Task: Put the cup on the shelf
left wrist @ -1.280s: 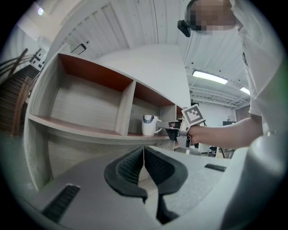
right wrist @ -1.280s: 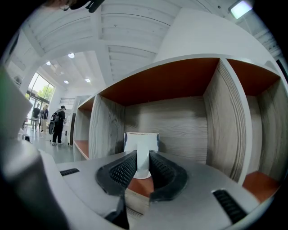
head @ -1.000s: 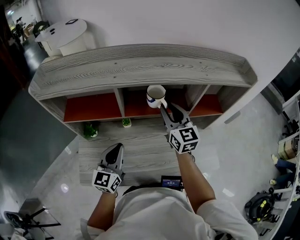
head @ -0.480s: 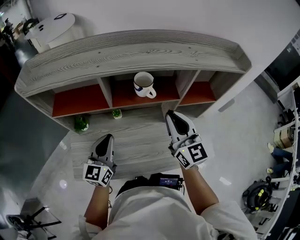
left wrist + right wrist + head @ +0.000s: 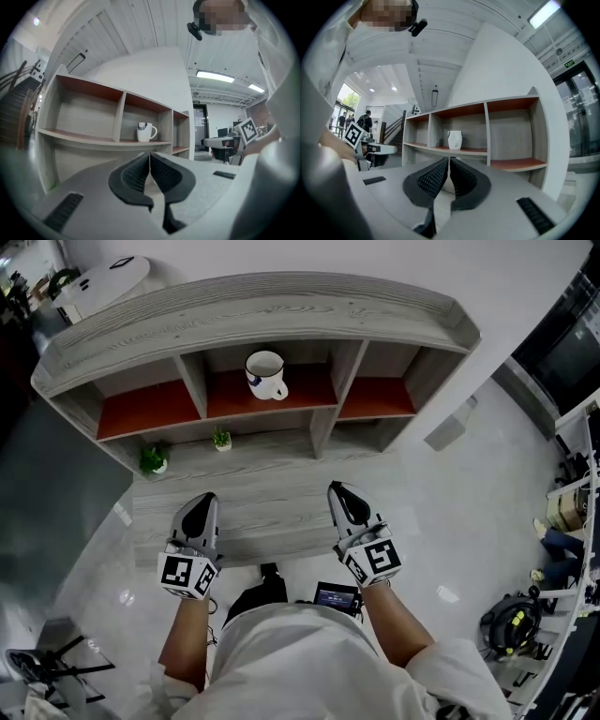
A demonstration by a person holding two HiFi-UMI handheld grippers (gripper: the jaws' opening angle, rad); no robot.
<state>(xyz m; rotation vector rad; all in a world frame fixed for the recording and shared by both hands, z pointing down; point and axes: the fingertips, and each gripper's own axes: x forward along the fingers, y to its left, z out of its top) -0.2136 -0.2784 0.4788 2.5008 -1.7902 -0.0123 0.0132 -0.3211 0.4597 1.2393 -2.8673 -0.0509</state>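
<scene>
A white cup [image 5: 265, 374] with a dark mark near its rim stands upright in the middle compartment of the grey wooden shelf [image 5: 253, 315], on its red-brown board. The same cup [image 5: 146, 132] shows in the left gripper view with its handle to the right, and the cup [image 5: 454, 139] also shows in the right gripper view. My left gripper [image 5: 201, 511] and right gripper [image 5: 343, 498] are both pulled back over the low front board, well short of the cup. Both are shut with nothing between the jaws.
Two small green plants [image 5: 152, 460] [image 5: 221, 439] stand on the lower grey board [image 5: 262, 512] below the left compartments. A white round table [image 5: 98, 279] stands behind the shelf at the far left. Bags and gear [image 5: 514, 626] lie on the floor at the right.
My right gripper let go of the cup, which now stands in the middle compartment, then drew back toward me and shut. The head view shifted back with it.
</scene>
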